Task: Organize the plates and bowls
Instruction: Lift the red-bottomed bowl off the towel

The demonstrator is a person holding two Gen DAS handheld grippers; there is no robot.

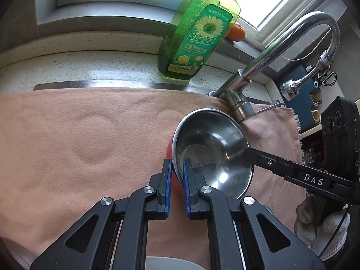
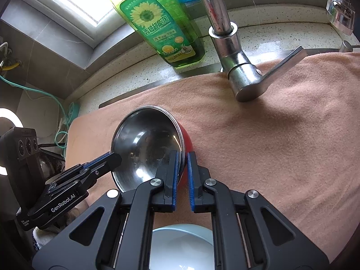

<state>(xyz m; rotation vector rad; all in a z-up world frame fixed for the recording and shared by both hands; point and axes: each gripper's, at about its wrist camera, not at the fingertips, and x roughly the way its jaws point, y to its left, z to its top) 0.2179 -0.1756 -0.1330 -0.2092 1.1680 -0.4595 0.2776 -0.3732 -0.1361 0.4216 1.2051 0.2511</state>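
A steel bowl with a red outside (image 1: pixel 209 144) (image 2: pixel 144 144) sits tilted on a peach towel (image 1: pixel 90 135) (image 2: pixel 270 146). My left gripper (image 1: pixel 176 164) is shut on the bowl's near-left rim, one blue pad inside and one against the red wall. It enters the right wrist view from the left, left gripper (image 2: pixel 115 157) tip at the rim. My right gripper (image 2: pixel 182 157) is shut on the opposite rim the same way. In the left wrist view the right gripper (image 1: pixel 246 153) reaches in from the right.
A chrome faucet (image 1: pixel 243 105) (image 2: pixel 243 76) with a lever handle stands just behind the bowl. A green dish-soap bottle (image 1: pixel 198 33) (image 2: pixel 162 27) and an orange (image 1: pixel 236 32) are at the back. A pale blue dish (image 2: pixel 180 245) lies under my right gripper. A gloved hand (image 1: pixel 315 225) holds the right gripper.
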